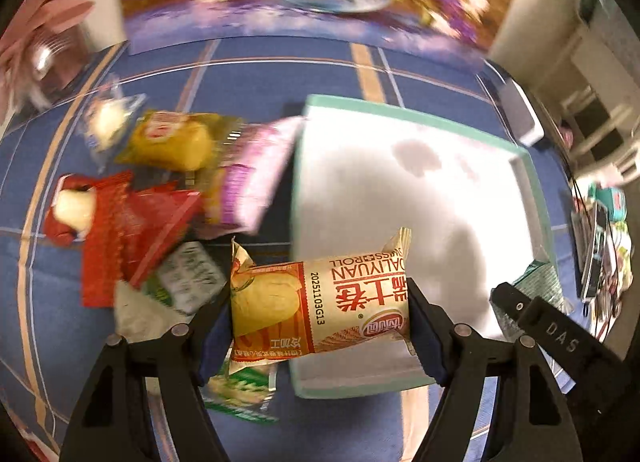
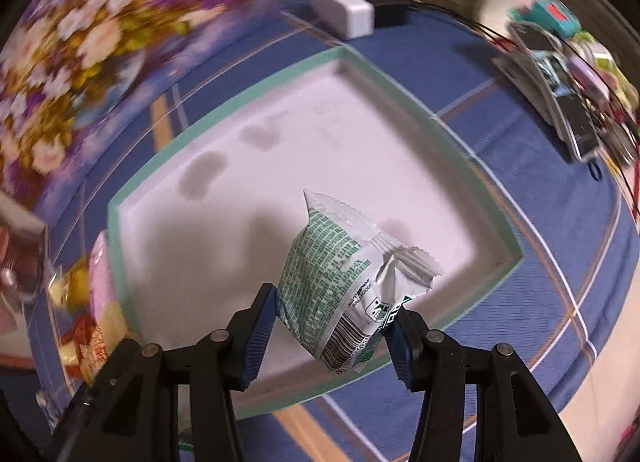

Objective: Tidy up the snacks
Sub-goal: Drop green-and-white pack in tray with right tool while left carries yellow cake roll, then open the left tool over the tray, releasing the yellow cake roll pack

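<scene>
Blue plaid worktop (image 1: 280, 74) carries a white tray (image 1: 532, 182).

Left wrist view: left tongs (image 1: 320, 318) clench the swiss roll packet (image 1: 320, 302) crosswise over the tray's near-left edge.

Right wrist view: right tongs (image 2: 332, 338) grip the green-and-white packet (image 2: 340, 282) over the tray's (image 2: 168, 158) near part.

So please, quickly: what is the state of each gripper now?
Left gripper: closed on the orange and cream plastic Swiss roll packet.
Right gripper: closed on the white and green foil snack pouch.

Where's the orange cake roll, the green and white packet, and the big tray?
Orange cake roll (image 1: 320, 304), left wrist view, middle of wrapper.
Green and white packet (image 2: 340, 286), right wrist view, printed side.
Tray (image 2: 224, 108), right wrist view, green rim.
</scene>
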